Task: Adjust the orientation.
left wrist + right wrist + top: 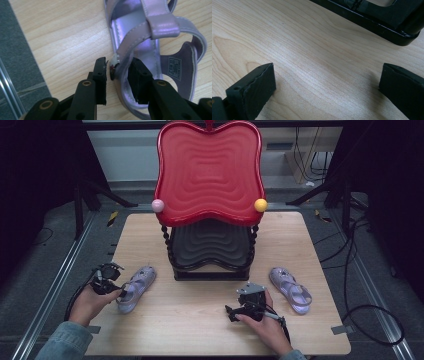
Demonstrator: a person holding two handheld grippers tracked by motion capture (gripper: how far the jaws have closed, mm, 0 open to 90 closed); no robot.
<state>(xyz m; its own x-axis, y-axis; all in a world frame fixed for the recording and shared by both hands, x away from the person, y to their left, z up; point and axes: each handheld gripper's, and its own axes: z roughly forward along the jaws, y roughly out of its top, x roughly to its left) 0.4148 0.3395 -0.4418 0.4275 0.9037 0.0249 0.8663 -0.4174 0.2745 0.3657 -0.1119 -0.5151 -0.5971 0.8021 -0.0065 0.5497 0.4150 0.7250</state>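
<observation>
Meanwhile, near the tabletop's left edge, the left gripper point(117, 75) has its jaws astride a purple sandal's point(150, 47) rim, barely apart, while the right gripper point(327, 82) rests wide apart near the front edge.

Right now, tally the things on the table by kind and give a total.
Lilac sandals: 2 (left sandal, right sandal)
Two-tier shelf rack, red tray above black tray: 1
Handheld tools: 2 (left tool, right tool)
Total: 5
</observation>
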